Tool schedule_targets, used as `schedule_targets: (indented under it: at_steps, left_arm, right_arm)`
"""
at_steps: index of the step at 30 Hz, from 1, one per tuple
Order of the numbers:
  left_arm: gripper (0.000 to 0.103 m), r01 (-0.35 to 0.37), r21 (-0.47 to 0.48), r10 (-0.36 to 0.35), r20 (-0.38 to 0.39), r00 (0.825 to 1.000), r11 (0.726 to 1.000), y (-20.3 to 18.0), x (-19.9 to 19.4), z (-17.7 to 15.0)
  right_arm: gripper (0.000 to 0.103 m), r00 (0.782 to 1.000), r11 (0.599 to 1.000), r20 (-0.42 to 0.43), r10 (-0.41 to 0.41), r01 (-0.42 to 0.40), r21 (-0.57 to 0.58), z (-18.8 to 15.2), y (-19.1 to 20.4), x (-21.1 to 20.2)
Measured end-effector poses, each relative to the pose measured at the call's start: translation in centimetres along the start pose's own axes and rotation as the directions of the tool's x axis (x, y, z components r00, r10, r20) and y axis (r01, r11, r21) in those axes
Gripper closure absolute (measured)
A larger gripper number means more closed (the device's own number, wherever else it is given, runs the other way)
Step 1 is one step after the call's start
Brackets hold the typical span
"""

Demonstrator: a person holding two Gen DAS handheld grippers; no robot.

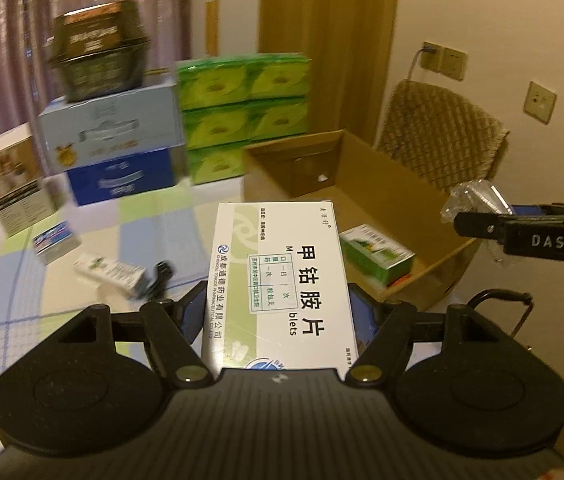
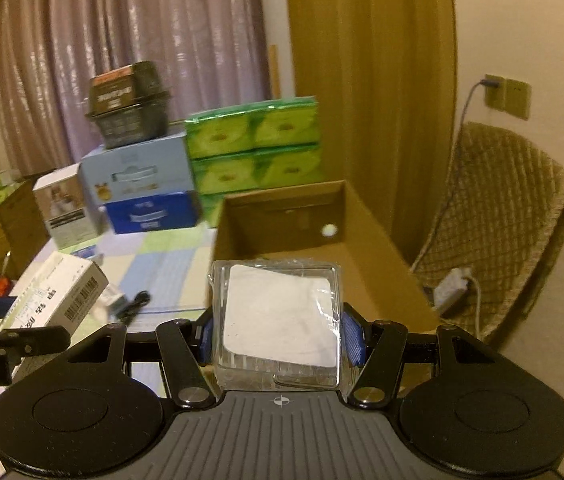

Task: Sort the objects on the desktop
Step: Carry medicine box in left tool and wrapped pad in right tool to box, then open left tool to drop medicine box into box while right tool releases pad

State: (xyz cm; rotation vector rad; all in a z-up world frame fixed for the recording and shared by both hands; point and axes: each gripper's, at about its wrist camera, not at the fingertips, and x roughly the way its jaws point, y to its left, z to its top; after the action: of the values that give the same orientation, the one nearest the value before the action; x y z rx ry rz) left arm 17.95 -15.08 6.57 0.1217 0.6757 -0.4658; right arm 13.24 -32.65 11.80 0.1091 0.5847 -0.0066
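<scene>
A: Status?
B: Left gripper (image 1: 279,312) is clamped on the white medicine box (image 1: 282,280); right gripper (image 2: 277,334) pinches a clear plastic packet (image 2: 279,316) — both approx. over the cardboard box (image 1: 434,184).
A: Done so far?
B: Green carton (image 1: 378,254) is inside. Small packs (image 1: 111,272) wait on the tablecloth (image 1: 161,220) — maybe halfway.

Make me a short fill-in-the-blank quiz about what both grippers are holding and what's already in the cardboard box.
1. The left gripper is shut on a white ____ box.
2. The right gripper holds a clear ____ case.
3. Inside the cardboard box lies a small ____ carton.

Missing words: medicine; plastic; green
</scene>
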Motion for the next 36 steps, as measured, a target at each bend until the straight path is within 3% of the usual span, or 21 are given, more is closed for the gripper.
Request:
schedule_targets:
  at_steps: [12,27,36]
  left_arm:
    - [0.036,0.083,0.034,-0.082,-0.02,0.996,0.996,-5.5,6.3,5.0]
    - [0.036,0.121,-0.036,-0.124,-0.077,0.989,0.992,-6.5,11.8,6.0]
    - [0.036,0.14,-0.04,-0.142,-0.07,0.987,0.989,-7.4,13.9,6.9]
  right_arm:
    - [0.046,0.999,0.999,-0.025,-0.023,0.024,0.042,2.5,-6.2,2.4]
    - [0.046,0.997,0.998,-0.077,-0.018,0.023,0.064,3.4,-8.4,8.0]
    - [0.046,0.996,0.995,-0.082,-0.034,0.041,0.091,3.5,-9.9,9.4]
